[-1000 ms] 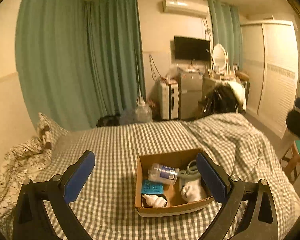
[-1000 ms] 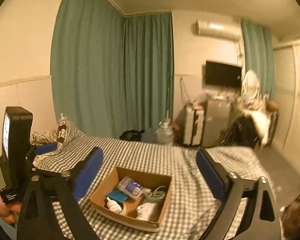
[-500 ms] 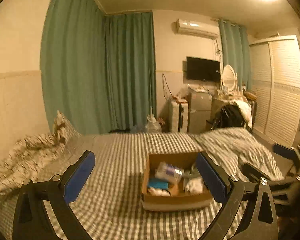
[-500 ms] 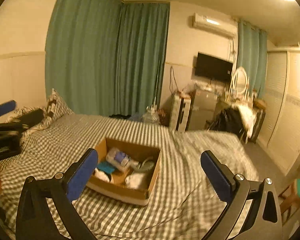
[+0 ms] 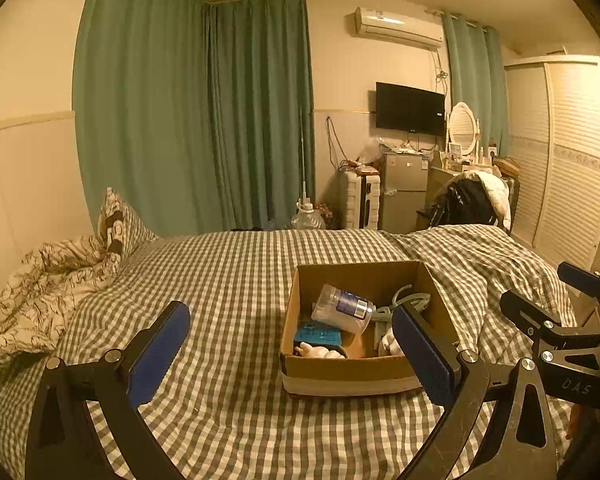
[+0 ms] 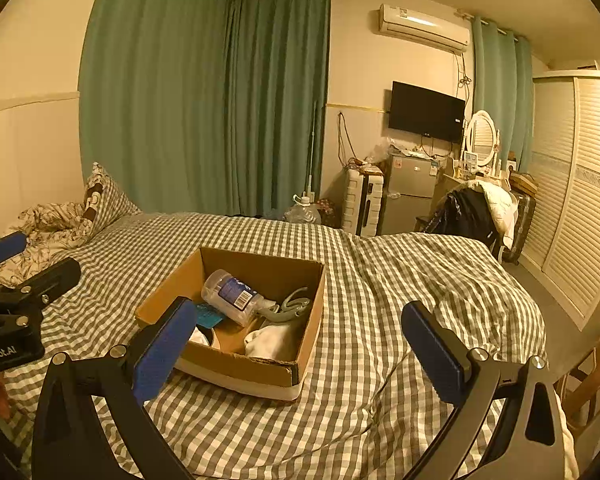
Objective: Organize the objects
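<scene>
Both the left hand-held gripper (image 5: 290, 344) and right hand-held gripper (image 6: 300, 338) hover wide apart, holding nothing, above the grey-checked bed (image 5: 228, 280), where an open brown cardboard box (image 6: 236, 364) holds a clear plastic jar (image 6: 230, 294)

A big bed (image 5: 236, 280) has a checked cover. On it sit a brown box (image 5: 340, 372), a pillow (image 5: 120, 224) and a crumpled blanket (image 5: 40, 280).
</scene>
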Demonstrator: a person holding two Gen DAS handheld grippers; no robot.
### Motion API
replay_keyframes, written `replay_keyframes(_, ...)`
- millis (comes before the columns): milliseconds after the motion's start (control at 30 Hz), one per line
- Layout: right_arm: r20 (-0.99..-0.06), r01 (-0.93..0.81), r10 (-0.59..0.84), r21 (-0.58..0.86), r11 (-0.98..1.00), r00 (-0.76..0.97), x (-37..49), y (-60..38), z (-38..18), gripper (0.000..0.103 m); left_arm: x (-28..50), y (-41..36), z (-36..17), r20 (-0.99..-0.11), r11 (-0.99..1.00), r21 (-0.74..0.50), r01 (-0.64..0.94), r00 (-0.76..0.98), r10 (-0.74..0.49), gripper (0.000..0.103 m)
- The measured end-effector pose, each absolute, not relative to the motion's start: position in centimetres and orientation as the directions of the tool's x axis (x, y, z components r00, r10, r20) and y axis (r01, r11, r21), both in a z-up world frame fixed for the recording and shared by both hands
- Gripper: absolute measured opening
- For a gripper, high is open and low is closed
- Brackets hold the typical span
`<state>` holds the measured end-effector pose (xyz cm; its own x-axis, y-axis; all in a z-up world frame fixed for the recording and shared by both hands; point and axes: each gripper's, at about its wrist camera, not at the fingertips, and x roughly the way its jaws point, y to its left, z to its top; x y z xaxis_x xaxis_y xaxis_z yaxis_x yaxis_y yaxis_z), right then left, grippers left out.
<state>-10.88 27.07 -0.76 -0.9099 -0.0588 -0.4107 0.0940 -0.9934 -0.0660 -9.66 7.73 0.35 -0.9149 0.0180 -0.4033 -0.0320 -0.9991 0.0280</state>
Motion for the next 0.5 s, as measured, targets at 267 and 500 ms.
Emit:
replay_keyframes(267, -0.417, 0.1, -0.074, -0.041, -0.994, -0.906, -10.74, 27.29, -0.72, 0.103, -9.67, 7.25, 0.03, -0.417, -1.0, -0.001, -0.03, -0.908, 0.027, 0.103)
replay_keyframes(500, -0.423, 0.092, -0.069, -0.033, -0.995, -0.903, -10.78, 27.46, -0.76, 0.103, -9.62, 7.79, -0.06, -0.426, -0.999, 0.012, -0.046, -0.904, 0.037, 0.103)
